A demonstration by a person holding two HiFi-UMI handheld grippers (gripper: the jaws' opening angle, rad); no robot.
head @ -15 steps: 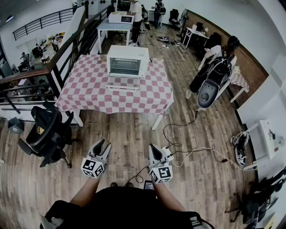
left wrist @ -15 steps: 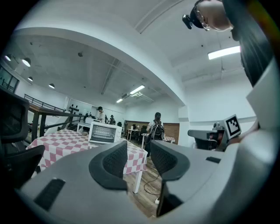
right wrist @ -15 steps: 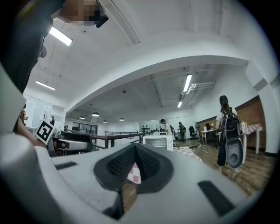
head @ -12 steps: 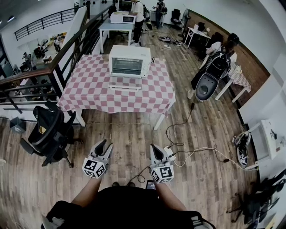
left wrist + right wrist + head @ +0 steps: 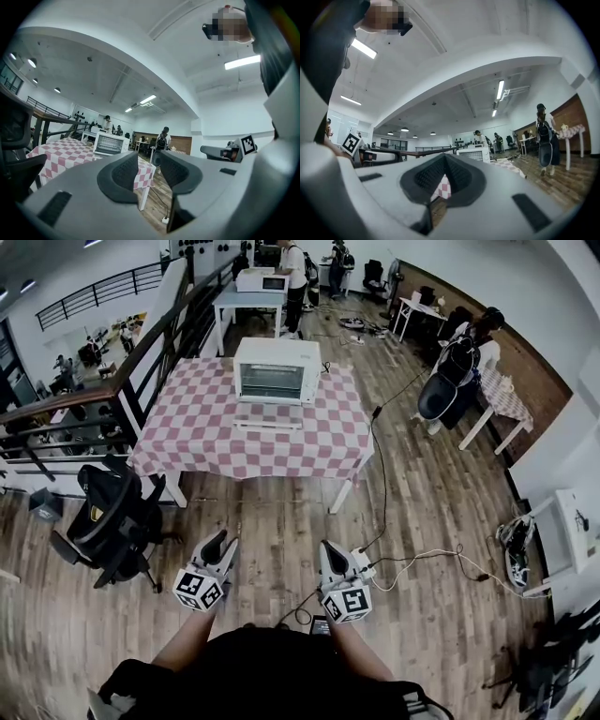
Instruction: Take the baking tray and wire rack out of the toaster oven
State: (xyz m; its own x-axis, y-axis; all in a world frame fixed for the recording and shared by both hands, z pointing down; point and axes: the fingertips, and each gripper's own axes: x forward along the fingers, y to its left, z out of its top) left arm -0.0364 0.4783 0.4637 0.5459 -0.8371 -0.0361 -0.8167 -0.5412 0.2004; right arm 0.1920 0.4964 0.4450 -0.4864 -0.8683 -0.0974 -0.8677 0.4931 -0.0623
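Fingers apart and empty on left gripper [image 5: 223,540], together on right gripper [image 5: 326,547]; both still far from toaster oven [image 5: 276,369].

No words or numbers can be read anywhere. The left gripper [image 5: 218,545] and the right gripper [image 5: 330,554] each carry a cube with black-and-white square patterns, not letters. The oven [image 5: 277,371] is too small to show any print.

Probably an open-plan office or lab. Wood floor [image 5: 272,521], a swivel chair [image 5: 111,517], scattered desks [image 5: 246,299], ceiling strip lights [image 5: 500,89] and a long railing [image 5: 150,338] show it.
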